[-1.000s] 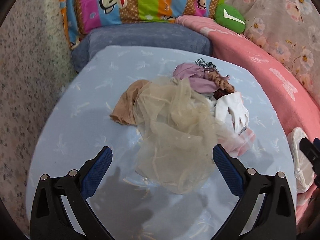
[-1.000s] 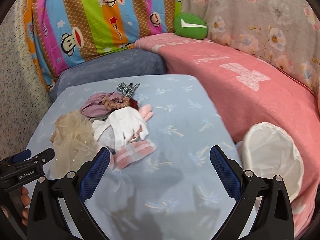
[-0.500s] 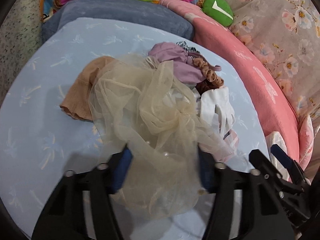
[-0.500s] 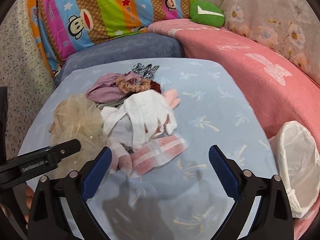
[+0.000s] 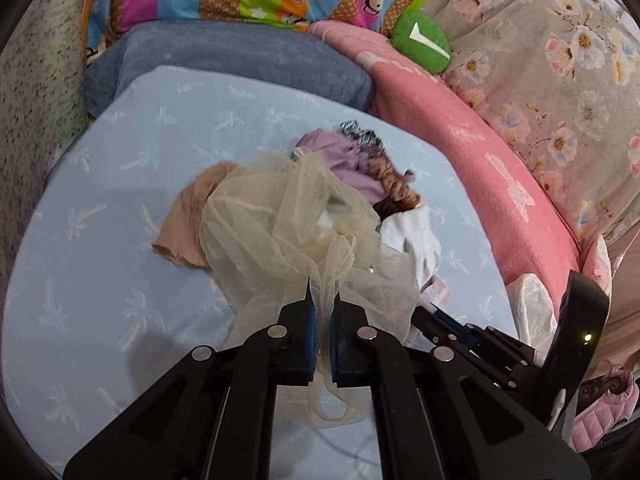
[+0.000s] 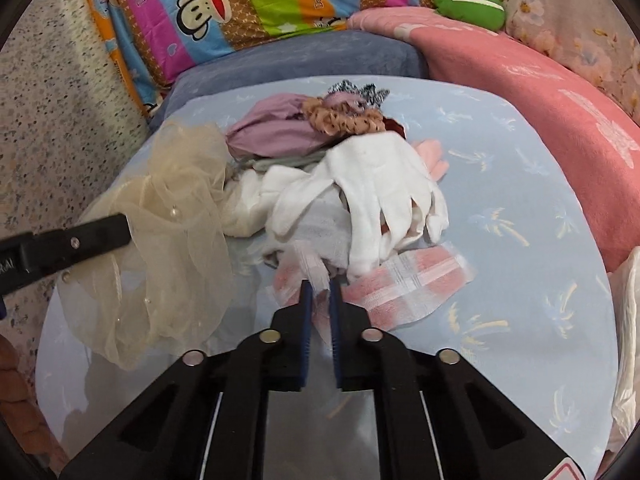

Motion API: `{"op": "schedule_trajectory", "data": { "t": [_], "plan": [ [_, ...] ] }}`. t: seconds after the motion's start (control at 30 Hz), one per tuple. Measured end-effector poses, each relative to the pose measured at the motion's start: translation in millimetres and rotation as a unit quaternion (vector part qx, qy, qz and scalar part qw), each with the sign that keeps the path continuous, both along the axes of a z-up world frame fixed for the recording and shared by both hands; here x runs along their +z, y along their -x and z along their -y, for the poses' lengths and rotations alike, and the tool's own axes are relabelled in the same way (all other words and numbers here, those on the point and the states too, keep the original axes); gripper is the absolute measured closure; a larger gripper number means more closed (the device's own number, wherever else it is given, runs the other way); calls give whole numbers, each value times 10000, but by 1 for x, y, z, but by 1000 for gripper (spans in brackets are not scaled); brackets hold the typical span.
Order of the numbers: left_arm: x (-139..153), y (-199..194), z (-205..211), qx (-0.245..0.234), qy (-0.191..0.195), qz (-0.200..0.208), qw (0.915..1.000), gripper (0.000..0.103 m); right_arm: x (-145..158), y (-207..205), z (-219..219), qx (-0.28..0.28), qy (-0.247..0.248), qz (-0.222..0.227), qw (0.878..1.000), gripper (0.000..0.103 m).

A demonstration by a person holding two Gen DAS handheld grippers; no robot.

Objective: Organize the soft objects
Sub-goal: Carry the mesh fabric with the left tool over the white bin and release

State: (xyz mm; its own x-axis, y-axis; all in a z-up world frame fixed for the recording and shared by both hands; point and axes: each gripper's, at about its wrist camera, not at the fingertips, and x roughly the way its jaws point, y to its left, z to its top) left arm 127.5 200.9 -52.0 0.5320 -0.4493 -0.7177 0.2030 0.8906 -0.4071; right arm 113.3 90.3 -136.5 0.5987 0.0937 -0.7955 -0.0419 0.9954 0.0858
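A heap of soft things lies on the light blue sheet (image 5: 120, 184). My left gripper (image 5: 322, 308) is shut on the cream tulle (image 5: 280, 232), which drapes over a tan cloth (image 5: 188, 216). Behind it lie a purple cloth (image 5: 344, 160), a brown scrunchie (image 5: 396, 188) and a white glove (image 5: 416, 236). My right gripper (image 6: 319, 290) is shut on a fold of white gauze cloth (image 6: 320, 236), just under the white glove (image 6: 380, 184) and beside a pink checked cloth (image 6: 404, 284). The cream tulle (image 6: 168, 208) hangs from the left gripper (image 6: 68, 244) at the left.
A white bag (image 6: 628, 320) stands at the sheet's right edge against the pink blanket (image 6: 560, 112). A blue-grey cushion (image 5: 240, 56), a striped monkey pillow (image 6: 240, 8) and a green plush (image 6: 468, 0) line the back. A speckled wall (image 6: 52, 120) bounds the left.
Both grippers went from wide open to shut. The left one closed on the cream tulle. The right one moved in toward the heap and closed on the white gauze.
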Motion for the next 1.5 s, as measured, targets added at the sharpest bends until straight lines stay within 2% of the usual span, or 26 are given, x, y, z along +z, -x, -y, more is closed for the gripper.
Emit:
{"op": "schedule_trajectory", "data": {
  "t": [0.17, 0.37, 0.6, 0.77, 1.03, 1.27, 1.5],
  "plan": [
    [36, 3, 15, -123, -83, 422, 9990, 98, 38, 13, 16, -153, -86, 407, 9990, 97],
    [83, 9, 45, -383, -41, 1007, 9942, 98, 106, 37, 54, -441, -165, 1139, 9924, 97],
    [128, 19, 107, -932, 57, 1612, 9825, 98, 171, 67, 109, -828, -88, 1862, 9790, 97],
    [142, 32, 151, -1387, 77, 1846, 9730, 98, 199, 97, 160, -1242, -52, 2208, 9674, 97],
    [145, 49, 230, -2071, 148, 1922, 9591, 98, 207, 138, 244, -1987, 66, 2271, 9534, 97],
    [132, 62, 296, -2672, 51, 1748, 9476, 98, 189, 161, 305, -2559, 33, 2111, 9433, 97],
    [113, 65, 337, -3108, 30, 1427, 9397, 96, 176, 176, 340, -2946, 17, 2059, 9332, 92]
  ]
}}
